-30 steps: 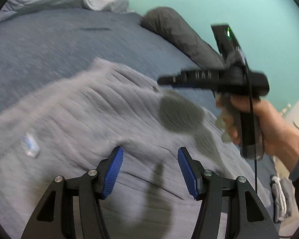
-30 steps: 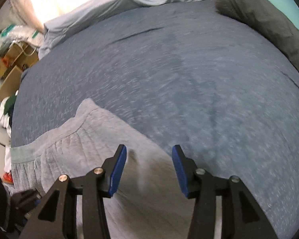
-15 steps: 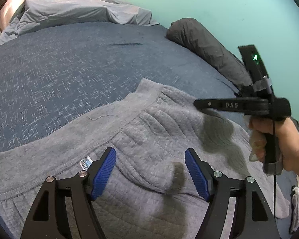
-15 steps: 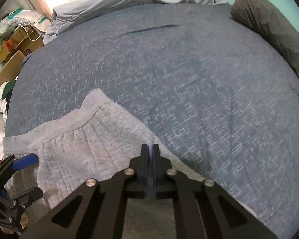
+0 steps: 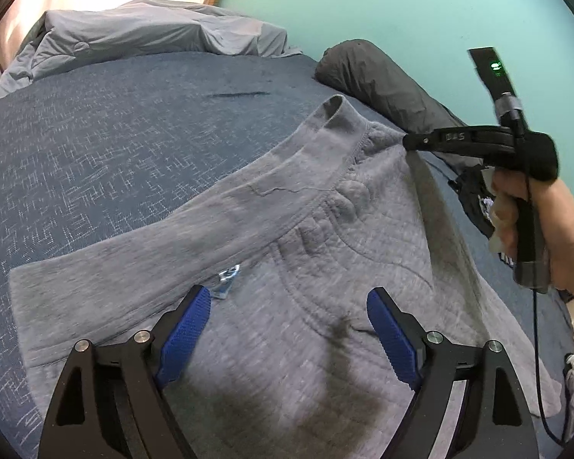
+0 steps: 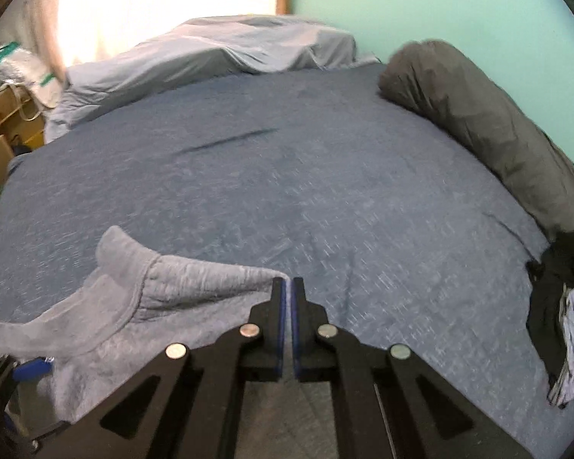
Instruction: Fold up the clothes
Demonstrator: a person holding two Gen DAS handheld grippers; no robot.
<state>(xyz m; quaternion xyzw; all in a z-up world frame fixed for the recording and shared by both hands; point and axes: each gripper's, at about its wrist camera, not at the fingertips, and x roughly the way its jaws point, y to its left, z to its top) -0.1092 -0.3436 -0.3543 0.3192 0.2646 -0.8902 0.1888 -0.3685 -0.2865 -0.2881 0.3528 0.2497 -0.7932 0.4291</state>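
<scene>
A grey quilted garment (image 5: 287, 229) with a wide waistband lies spread on the blue bed cover (image 5: 95, 134). My left gripper (image 5: 289, 298) hovers over its middle; the jaws are opening and no cloth is pinched between the blue pads. A hand holds my right gripper (image 5: 409, 141) at the right, shut on the garment's far right edge, which it holds raised. In the right wrist view the right gripper (image 6: 287, 283) pinches that edge, and the grey garment (image 6: 153, 298) drapes down to the left. The left gripper's blue pad (image 6: 30, 369) shows at the bottom left.
A dark grey bolster (image 6: 478, 122) runs along the bed's right side by the teal wall. A crumpled light blue duvet (image 6: 210, 53) lies at the head. Black and pale clothes (image 6: 558, 306) are heaped at the right edge. Shelves with bags (image 6: 4, 122) stand at the left.
My right gripper went from open to shut on the garment's edge and lifted it. My left gripper's jaws spread wider over the cloth.
</scene>
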